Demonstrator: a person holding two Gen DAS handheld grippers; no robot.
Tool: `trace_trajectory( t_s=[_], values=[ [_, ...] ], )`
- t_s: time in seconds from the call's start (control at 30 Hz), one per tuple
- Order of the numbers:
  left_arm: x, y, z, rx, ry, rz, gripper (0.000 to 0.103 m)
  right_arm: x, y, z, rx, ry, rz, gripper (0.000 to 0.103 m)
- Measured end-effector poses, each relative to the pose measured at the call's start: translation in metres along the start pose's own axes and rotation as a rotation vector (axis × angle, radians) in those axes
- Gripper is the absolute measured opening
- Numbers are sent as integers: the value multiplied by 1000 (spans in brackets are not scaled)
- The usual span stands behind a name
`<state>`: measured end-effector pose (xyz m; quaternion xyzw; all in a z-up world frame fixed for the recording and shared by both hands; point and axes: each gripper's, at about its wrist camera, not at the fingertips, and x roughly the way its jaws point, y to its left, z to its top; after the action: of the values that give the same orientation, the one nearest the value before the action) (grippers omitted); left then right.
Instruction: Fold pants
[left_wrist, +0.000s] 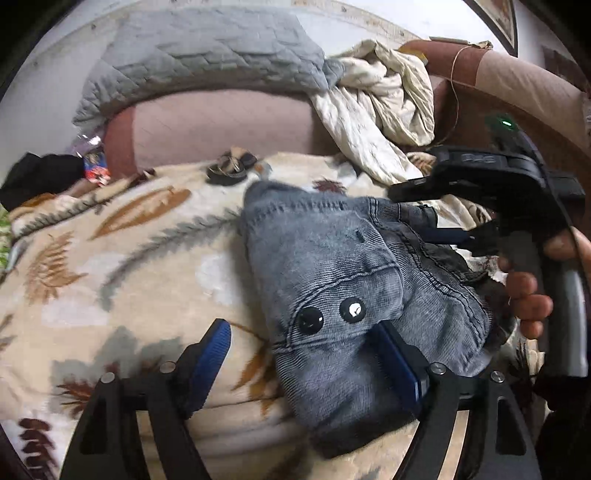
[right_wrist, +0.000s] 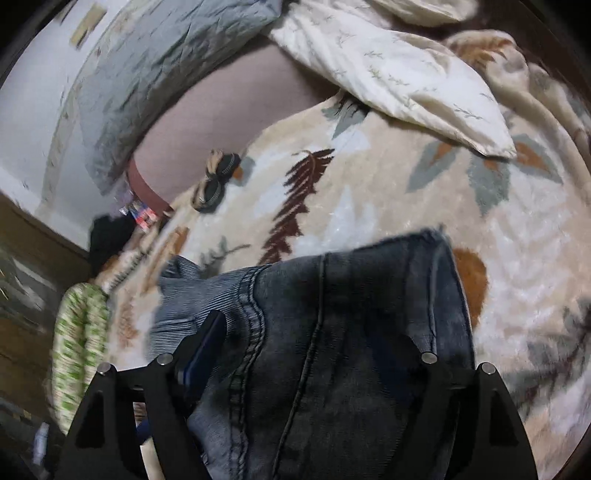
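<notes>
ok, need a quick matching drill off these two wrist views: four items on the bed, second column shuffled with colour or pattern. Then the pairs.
Column 1
1. pants
2. blanket
3. quilt
4. sheet

Column 2
A. grey, stitched in blocks
B. cream, crumpled, tiny sprig print
C. washed blue denim, two dark buttons
D. cream plush with brown and grey leaves

Pairs: 1-C, 2-D, 3-A, 4-B
</notes>
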<state>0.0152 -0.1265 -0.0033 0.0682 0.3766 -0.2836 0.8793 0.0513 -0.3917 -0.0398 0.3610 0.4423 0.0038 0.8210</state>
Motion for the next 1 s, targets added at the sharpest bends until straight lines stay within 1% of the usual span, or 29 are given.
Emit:
trace_trajectory(
  t_s=[0.07,0.1,0.17,0.27,0.3,0.4,0.47,0.53,0.6,0.67,0.7,0.73,0.77,0.83,0.87,0.9,1.0],
  values=[
    [-18,4,3,-4,-34,12,82,-22,2,-2,12,-37,47,79],
    [-30,8,5,-10,-57,28,82,-35,3,-5,9,-59,51,79],
    [-42,15,9,-22,-69,55,82,-56,8,-11,-10,-92,42,79],
    [-52,30,7,-49,-66,107,82,-86,14,-24,-34,-139,37,79],
    [-53,37,5,-57,-58,127,82,-96,14,-34,-41,-150,27,79],
    [-49,45,-1,-74,-25,150,82,-106,19,-60,-89,-163,-9,79],
    [-44,45,-3,-74,-14,146,82,-105,25,-72,-148,-167,-40,79],
    [-39,39,-6,-52,-4,144,82,-98,32,-80,-225,-159,-77,79],
    [-29,30,-10,-13,20,146,82,-84,35,-89,-301,-132,-153,79],
    [-20,25,-15,17,45,158,82,-71,27,-93,-296,-91,-229,78],
    [-16,23,-17,28,59,167,82,-61,20,-93,-283,-48,-259,78],
    [-9,22,-21,41,81,182,82,-54,15,-95,-282,-15,-266,78],
    [-5,22,-23,45,93,192,82,-49,14,-96,-296,-2,-274,78],
    [7,24,-30,49,127,233,82,-44,16,-100,-352,5,-298,78],
    [10,25,-32,50,138,243,82,-43,17,-101,-363,4,-304,78],
    [15,27,-35,38,153,233,82,-42,16,-102,-370,1,-305,79],
    [12,31,-34,0,147,218,82,-37,15,-106,-392,2,-300,84]
  ],
)
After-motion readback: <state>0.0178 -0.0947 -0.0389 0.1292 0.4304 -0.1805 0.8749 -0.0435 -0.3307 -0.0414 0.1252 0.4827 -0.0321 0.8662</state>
